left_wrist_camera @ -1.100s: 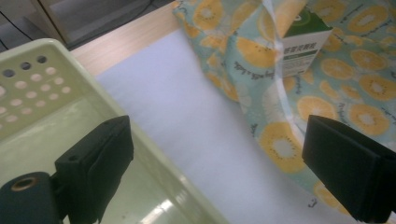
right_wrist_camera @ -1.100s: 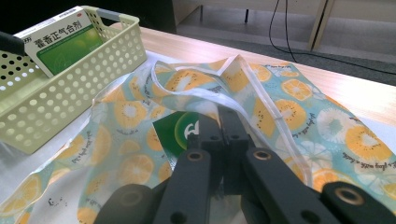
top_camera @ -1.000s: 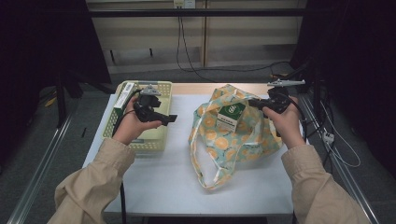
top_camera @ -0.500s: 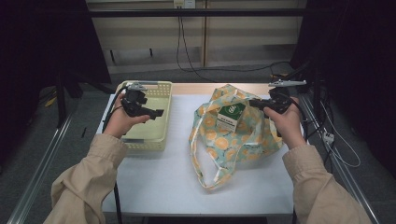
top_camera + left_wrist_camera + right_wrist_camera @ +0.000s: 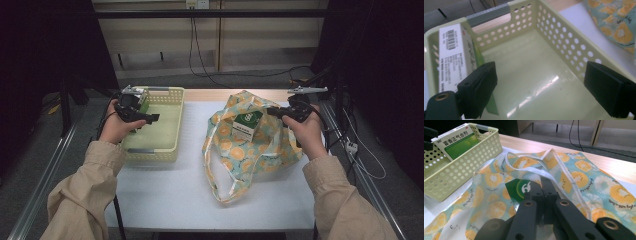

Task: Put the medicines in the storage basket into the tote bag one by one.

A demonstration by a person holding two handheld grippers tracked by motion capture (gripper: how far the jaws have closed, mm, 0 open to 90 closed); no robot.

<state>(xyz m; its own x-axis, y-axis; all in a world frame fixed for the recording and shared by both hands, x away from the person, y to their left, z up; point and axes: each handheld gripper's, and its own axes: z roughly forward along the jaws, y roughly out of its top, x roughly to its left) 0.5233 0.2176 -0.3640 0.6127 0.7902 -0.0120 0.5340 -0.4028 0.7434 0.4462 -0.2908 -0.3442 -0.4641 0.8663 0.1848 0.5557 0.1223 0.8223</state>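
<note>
The left gripper [image 5: 150, 118] hangs wide open over the yellow basket [image 5: 167, 145], where a box [image 5: 455, 141] marked "999" leans against the wall; the right gripper [image 5: 541, 185] is pinched on the fruit-print bag [image 5: 260, 150] beside a green carton [image 5: 246, 125]

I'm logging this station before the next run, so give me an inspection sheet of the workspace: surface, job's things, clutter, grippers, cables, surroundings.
Surface: white table top, wooden strip along the far edge.
Job's things: perforated yellow basket at left, a boxed item leaning on its wall; fruit-print bag at right, a green and white carton showing at its mouth.
Clutter: nothing seen.
Grippers: left gripper open over the basket, holding nothing; right gripper shut at the bag's opening, what it pinches cannot be told.
Cables: black cable hanging behind the table.
Surroundings: dark curtains on both sides.
</note>
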